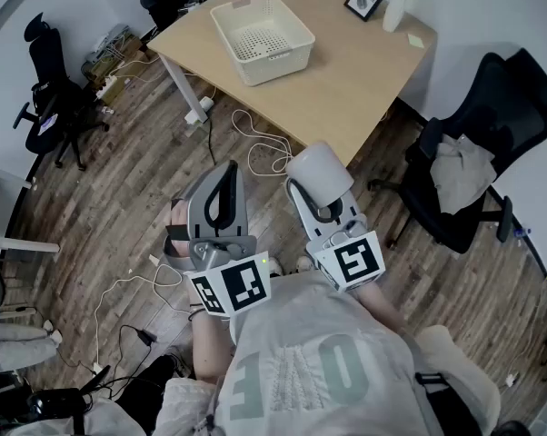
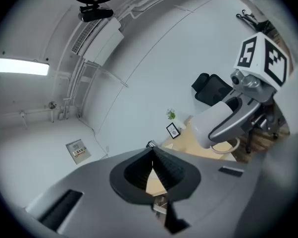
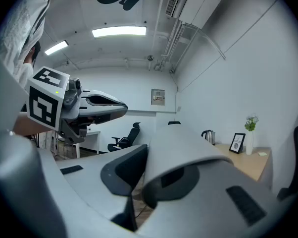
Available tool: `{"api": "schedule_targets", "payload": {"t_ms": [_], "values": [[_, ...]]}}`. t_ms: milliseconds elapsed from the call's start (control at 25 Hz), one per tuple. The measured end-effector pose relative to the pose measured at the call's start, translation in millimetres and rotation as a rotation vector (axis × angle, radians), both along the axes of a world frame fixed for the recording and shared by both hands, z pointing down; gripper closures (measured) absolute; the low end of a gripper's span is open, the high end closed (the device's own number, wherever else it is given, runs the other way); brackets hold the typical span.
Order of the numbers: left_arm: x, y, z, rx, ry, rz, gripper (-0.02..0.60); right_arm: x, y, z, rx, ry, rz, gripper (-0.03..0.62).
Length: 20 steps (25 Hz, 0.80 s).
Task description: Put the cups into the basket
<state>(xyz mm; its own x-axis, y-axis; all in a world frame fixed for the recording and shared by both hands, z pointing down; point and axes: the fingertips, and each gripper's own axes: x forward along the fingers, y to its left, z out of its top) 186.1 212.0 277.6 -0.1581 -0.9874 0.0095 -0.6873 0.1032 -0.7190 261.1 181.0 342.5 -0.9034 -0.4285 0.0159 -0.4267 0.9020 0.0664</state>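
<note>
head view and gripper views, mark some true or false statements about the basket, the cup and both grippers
1. The basket has nothing in it. True.
2. The right gripper is shut on a pale cup. True.
3. The left gripper holds a cup too. False: its jaws are together with nothing between them.
4. The basket stands on the floor. False: it stands on the wooden table.

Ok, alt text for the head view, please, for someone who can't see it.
Seen from above, the right tool grips a white cup, the left tool shut and empty beside it; ahead, an empty white basket sits on a wooden table.
</note>
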Motion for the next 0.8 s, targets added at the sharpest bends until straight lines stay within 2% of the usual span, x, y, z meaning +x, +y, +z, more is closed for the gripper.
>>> {"api": "schedule_targets", "payload": {"t_ms": [600,800], "values": [[-18.4,11.3,1.0,0.01,0.022,-0.003,0.572,-11.6,14.9,-6.8,-0.001,-0.01,-0.012,0.545],[-27.5,14.3,0.2,0.016,0.025,0.017,0.572,-24.0,17.6,-6.9,0.045,0.01,-0.002,0.545]]}}
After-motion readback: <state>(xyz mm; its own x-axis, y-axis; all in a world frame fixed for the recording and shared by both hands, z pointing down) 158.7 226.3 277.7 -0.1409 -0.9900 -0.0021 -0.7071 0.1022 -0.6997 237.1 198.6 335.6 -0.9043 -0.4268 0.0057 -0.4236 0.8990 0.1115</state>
